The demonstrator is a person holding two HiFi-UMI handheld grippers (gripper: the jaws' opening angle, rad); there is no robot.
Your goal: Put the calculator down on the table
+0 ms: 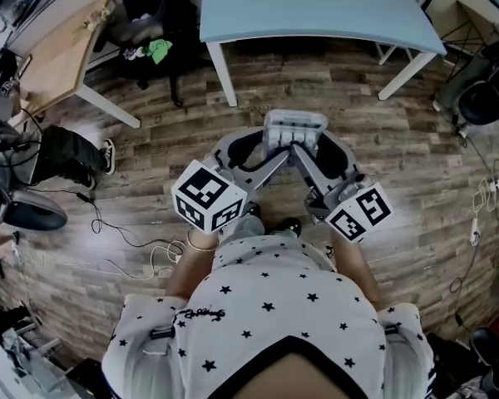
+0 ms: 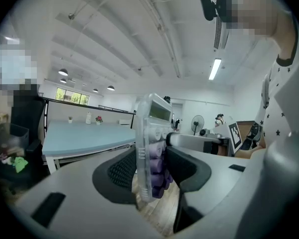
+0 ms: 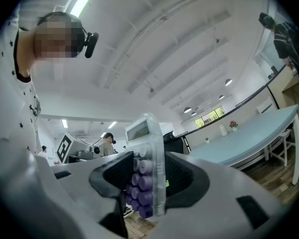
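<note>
Left claw (image 2: 152, 169) and right claw (image 3: 145, 185) both clamp the calculator (image 1: 295, 130) over the floor (image 1: 382, 123), short of the table (image 1: 316, 7); we judge an uneven release would drop it.

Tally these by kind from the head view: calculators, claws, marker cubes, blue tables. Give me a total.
calculator: 1
claws: 2, left claw and right claw, both shut on the calculator
marker cubes: 2, left cube and right cube
blue table: 1
Total: 6
</note>
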